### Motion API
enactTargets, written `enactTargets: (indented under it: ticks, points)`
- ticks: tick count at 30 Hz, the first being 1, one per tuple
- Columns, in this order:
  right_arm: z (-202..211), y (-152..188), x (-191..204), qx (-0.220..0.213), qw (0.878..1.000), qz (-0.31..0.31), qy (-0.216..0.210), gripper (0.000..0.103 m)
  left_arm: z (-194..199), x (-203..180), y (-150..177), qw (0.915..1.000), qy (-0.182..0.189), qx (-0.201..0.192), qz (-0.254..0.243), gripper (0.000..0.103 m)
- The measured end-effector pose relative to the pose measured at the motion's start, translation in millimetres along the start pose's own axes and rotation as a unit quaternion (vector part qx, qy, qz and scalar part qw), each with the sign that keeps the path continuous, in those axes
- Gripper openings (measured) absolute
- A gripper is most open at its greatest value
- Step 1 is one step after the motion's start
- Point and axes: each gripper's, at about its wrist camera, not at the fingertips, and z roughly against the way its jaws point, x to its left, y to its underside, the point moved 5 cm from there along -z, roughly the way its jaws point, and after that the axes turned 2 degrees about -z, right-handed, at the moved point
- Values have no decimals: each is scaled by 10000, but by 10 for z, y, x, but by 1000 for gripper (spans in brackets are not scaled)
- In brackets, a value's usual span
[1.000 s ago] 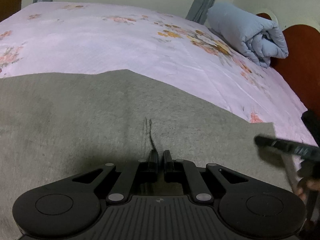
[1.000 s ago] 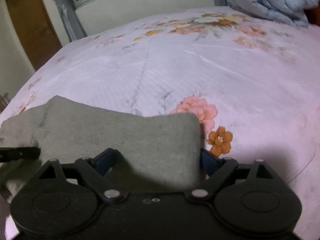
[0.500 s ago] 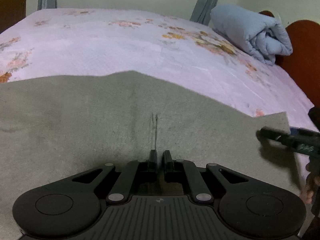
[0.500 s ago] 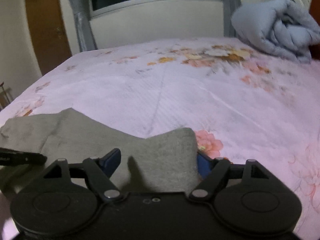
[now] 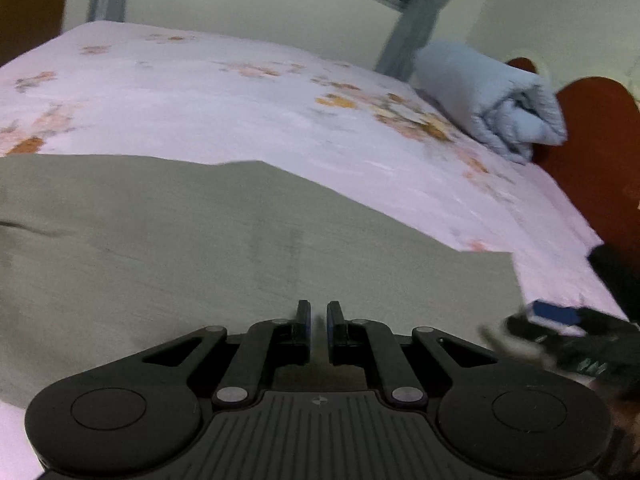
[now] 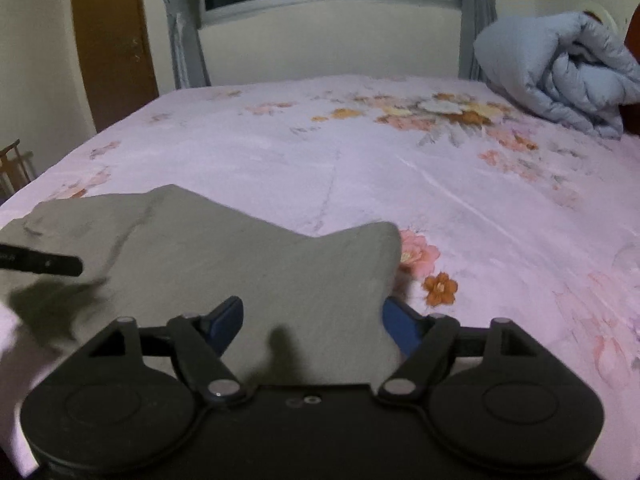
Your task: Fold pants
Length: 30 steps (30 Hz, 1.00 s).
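Left wrist view shows the left hand-held gripper [image 5: 318,320] clenched on the grey-green pants [image 5: 200,248], which spread across the lower half of the frame over the pink floral bed [image 5: 240,112]. Right wrist view has the right hand-held gripper [image 6: 312,320] with its blue-padded jaws set wide around a bunched fold of the pants [image 6: 260,264] at lower centre; whether the pads press the cloth cannot be told. A rolled blue quilt [image 6: 560,76] lies at the upper right.

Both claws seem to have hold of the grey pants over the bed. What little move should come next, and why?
Probably carry the pants forward over the bed to lay the fold. The left claw is shut on the cloth, a thick fold sits between the right claw's wide fingers, and the held edge looks raised off the sheet, with bare bed ahead.
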Motion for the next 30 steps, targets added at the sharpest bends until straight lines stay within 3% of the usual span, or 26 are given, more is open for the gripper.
enactTargets:
  ticks: [2,4,7,11,15,19,25,27,30]
  points:
    - [-53,82,86,139,9996,197,173,68,-98,-116,82,9998,-13,151,-100,6]
    - [-199,221,161,538,9977,352,195,69,-247,-98,253,9983,-317,424,-242,6]
    - [-123,211,212,405,9980,428,222,68,-217,-34,295,9991,-295,286,-107,5]
    - [68,61,230,109,9989,448,35,73,170,-28,219,9992,-340,-183,-39,6]
    - [96,90,255,63,9986,429,-313,77,187,79,374,9992,-145,143,337,6]
    - [-192,282,252,446,9979,465,66,78,142,63,420,9989,-170,156,409,6]
    - [-233,-35,138,259,9997,-32,-35,78,-17,72,352,9981,-386,379,279,6]
    - [-301,-172,93,151,9998,17,104,78,-45,54,319,9980,-410,405,245,6]
    - [-567,-238,-10,428,9986,84,314,79,-57,35,310,9981,-423,403,215,6]
